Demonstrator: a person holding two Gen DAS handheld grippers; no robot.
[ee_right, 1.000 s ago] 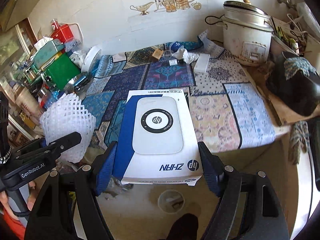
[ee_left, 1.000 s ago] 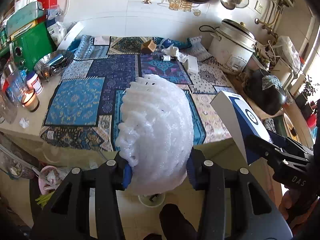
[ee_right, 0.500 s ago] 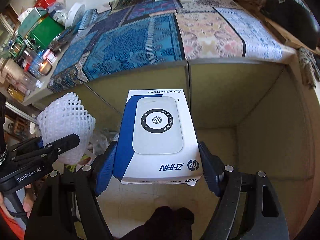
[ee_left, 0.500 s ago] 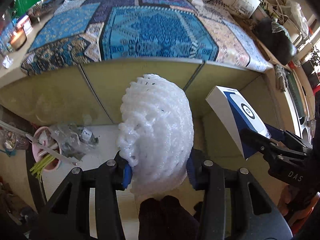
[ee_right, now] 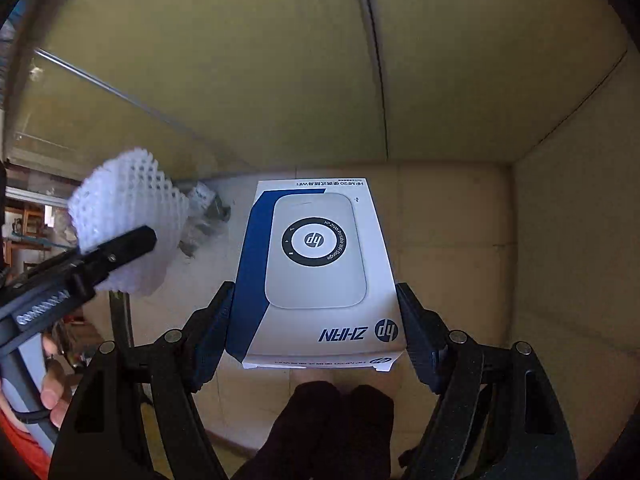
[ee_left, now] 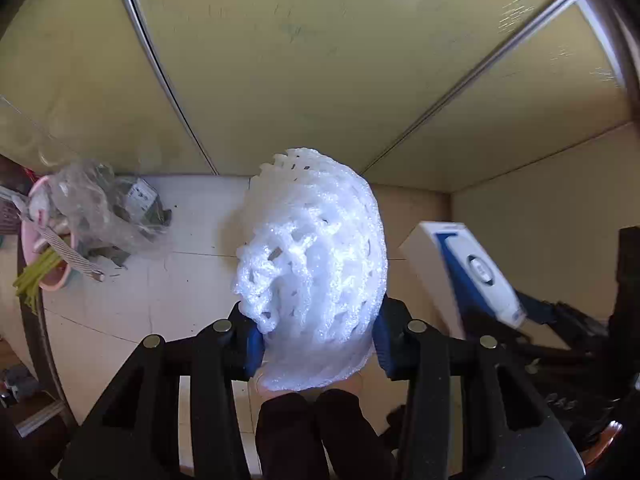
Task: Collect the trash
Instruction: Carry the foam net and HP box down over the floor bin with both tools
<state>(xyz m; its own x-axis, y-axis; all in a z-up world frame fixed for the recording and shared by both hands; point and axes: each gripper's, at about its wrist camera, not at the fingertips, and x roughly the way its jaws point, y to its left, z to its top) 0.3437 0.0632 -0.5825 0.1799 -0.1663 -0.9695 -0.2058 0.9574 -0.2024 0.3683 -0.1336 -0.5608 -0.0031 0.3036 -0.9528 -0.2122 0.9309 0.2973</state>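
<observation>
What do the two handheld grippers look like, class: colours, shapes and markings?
Both the left gripper and the right gripper have black angular frames with round silver bolts and blue ribbed pads. In the right wrist view, the left gripper's side bears blurred white lettering.

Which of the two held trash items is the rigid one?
The HP box in the right gripper; the left gripper holds soft white foam netting.

Black gripper (ee_left: 318, 340) frames, blue fingers (ee_left: 253, 346)
</observation>
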